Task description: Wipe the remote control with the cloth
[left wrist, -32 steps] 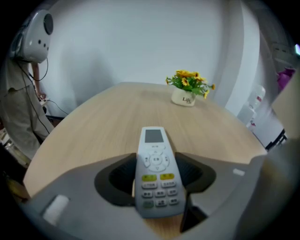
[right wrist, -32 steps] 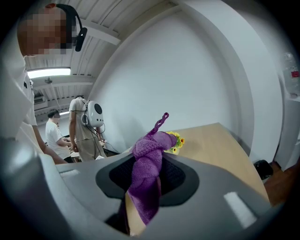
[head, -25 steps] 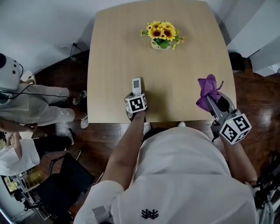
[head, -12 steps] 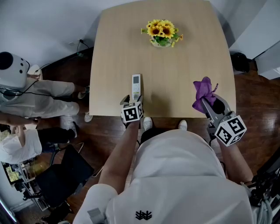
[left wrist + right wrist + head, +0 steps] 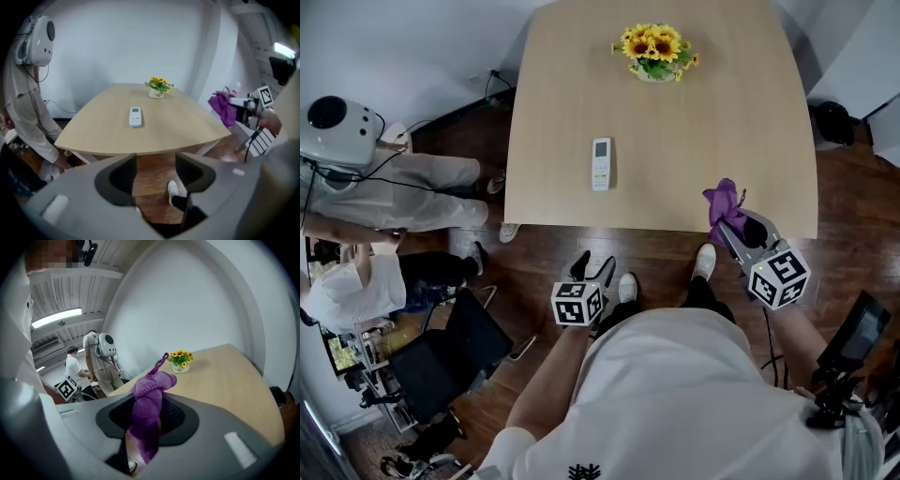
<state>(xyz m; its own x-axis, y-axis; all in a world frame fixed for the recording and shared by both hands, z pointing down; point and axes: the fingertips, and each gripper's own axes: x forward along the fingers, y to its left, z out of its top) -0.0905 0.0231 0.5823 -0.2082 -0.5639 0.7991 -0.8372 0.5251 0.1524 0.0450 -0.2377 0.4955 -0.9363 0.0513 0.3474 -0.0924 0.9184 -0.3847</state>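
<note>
The white remote control (image 5: 600, 163) lies flat on the wooden table (image 5: 722, 122), near its front edge, with nothing touching it. In the left gripper view the remote control (image 5: 135, 116) is well ahead of the jaws. My left gripper (image 5: 593, 270) hangs open and empty over the floor, short of the table edge. My right gripper (image 5: 727, 223) is shut on the purple cloth (image 5: 723, 202), held at the table's front right edge. The cloth (image 5: 147, 401) bunches up between the jaws and pokes out above them.
A pot of yellow flowers (image 5: 656, 52) stands at the far middle of the table. Two people (image 5: 389, 192) stand to the left of the table, one with a white headset. A black chair (image 5: 455, 361) sits on the dark wood floor at the lower left.
My left gripper has let go of the remote and drawn back off the table, standing open. The remote stays on the table. The right gripper with the cloth has pulled back to the edge.
</note>
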